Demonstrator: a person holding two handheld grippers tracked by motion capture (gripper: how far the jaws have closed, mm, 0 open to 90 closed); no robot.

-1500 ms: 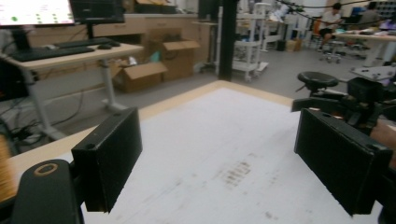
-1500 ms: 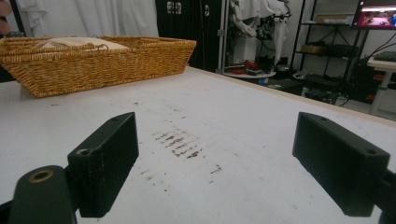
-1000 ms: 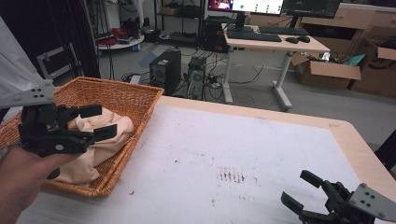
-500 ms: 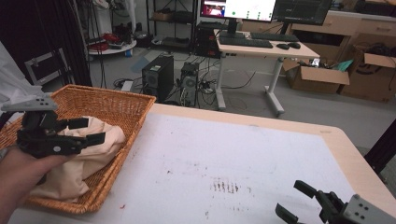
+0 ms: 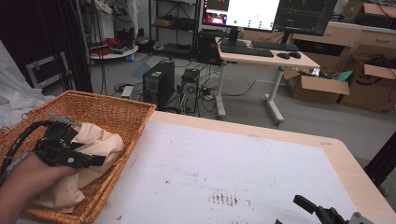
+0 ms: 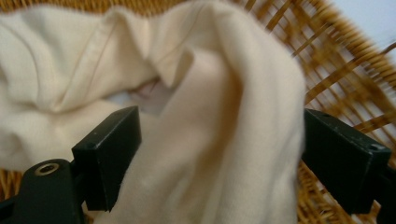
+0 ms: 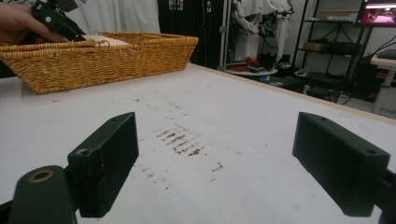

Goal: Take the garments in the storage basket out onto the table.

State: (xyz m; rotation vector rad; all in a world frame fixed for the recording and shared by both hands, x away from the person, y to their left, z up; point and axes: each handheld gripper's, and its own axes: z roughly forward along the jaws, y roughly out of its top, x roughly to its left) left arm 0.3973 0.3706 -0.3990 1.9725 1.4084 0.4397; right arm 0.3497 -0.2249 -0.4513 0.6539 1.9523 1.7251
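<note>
Cloth is what matters here: a crumpled cream fabric garment (image 5: 86, 158) lies heaped in the woven wicker basket (image 5: 109, 109) at the near left of the white tabletop (image 5: 243, 172). The left gripper (image 6: 217, 154) is down inside the basket, its fingers (image 6: 109, 154) spread wide with a raised fold of the cloth standing between them — released, not yet pinching. The step looks like the start of a pick-up. Next, I judge, the fingers must close on that fold and lift it clear of the basket rim, without snagging the weave. The right gripper (image 7: 224, 163) hovers low over the bare tabletop at the near right — fingers apart, grasping nothing.
</note>
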